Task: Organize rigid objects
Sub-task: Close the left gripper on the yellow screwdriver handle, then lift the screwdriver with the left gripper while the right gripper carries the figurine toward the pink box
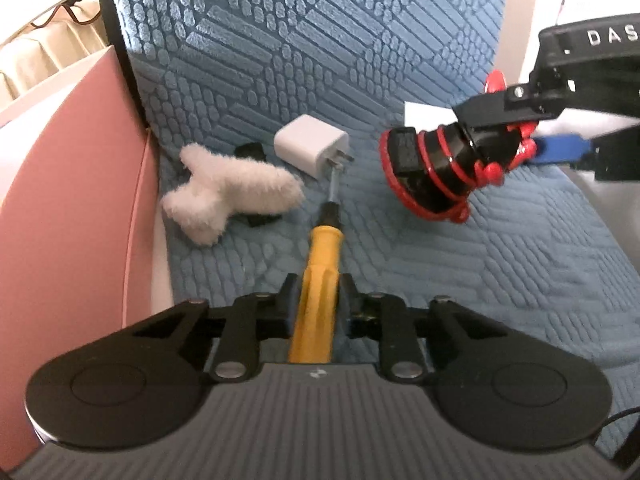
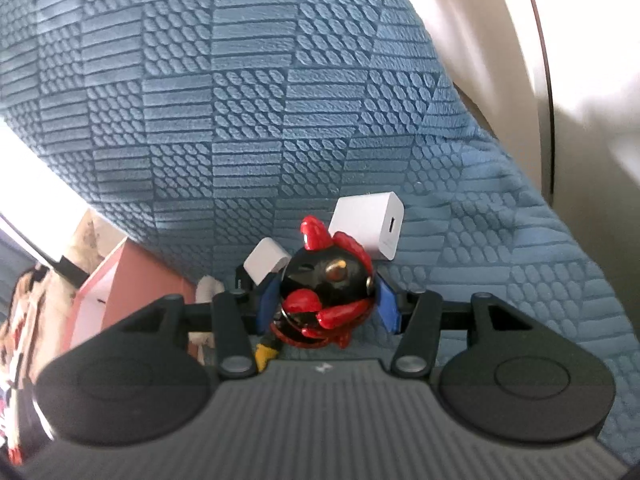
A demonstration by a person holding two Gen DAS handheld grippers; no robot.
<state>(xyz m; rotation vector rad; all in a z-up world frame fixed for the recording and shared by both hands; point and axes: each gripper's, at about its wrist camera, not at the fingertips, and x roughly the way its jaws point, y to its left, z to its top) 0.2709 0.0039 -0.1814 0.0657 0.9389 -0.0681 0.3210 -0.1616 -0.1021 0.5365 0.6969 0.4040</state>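
My left gripper [image 1: 318,294] is shut on a yellow-handled screwdriver [image 1: 320,256] whose metal tip points at a white charger cube [image 1: 310,146] on the blue seat cushion [image 1: 440,280]. My right gripper [image 2: 326,300] is shut on a black and red figurine [image 2: 326,296], held above the cushion; the figurine also shows at the right of the left wrist view [image 1: 444,168]. A second white charger [image 2: 370,224] lies behind the figurine. A white fluffy toy [image 1: 228,194] lies left of the screwdriver tip.
A pink box [image 1: 68,184] stands against the cushion's left edge. The blue textured backrest [image 1: 320,32] rises behind the objects. A small black object [image 1: 250,150] lies partly hidden behind the fluffy toy. A white wall or armrest [image 2: 520,60] is on the right.
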